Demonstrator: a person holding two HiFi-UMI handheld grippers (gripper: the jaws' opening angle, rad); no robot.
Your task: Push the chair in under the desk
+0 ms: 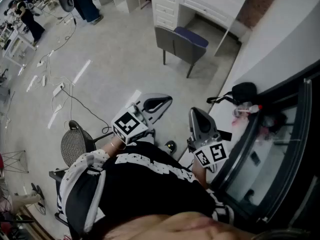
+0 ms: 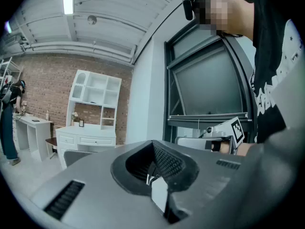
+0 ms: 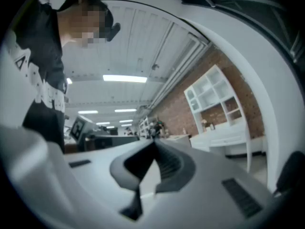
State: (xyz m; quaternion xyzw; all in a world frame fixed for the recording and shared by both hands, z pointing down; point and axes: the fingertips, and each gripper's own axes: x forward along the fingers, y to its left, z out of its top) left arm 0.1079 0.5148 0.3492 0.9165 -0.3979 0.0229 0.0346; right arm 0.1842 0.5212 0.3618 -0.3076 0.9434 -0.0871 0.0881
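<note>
Standing drawn out from the white desk (image 1: 200,4) at the far end of the room, the grey chair (image 1: 172,43) with its blue seat pad is seen in the head view. Its back is turned towards the person and its seat is not yet tucked into the kneehole. Both tools are held close to the body, well apart from the chair.

The left gripper (image 1: 167,101) is carried level above the pale floor (image 1: 115,54), with its jaws pressed together on nothing. The right gripper (image 1: 196,112) is held just beside it, nearer the white wall (image 1: 280,39), and its jaws are likewise clenched and empty.

A black bag (image 1: 244,91) is seen against that wall, next to a dark-framed window (image 1: 300,134). White cables (image 1: 56,86) are strewn across the floor at left, and a black mesh chair (image 1: 74,145) is parked beside the person's left sleeve (image 1: 87,161). In the left gripper view a white shelf unit (image 2: 95,97) is shown rising above the desk against a brick wall (image 2: 43,80). Other people (image 1: 29,18) are glimpsed at worktables in the far left corner.
</note>
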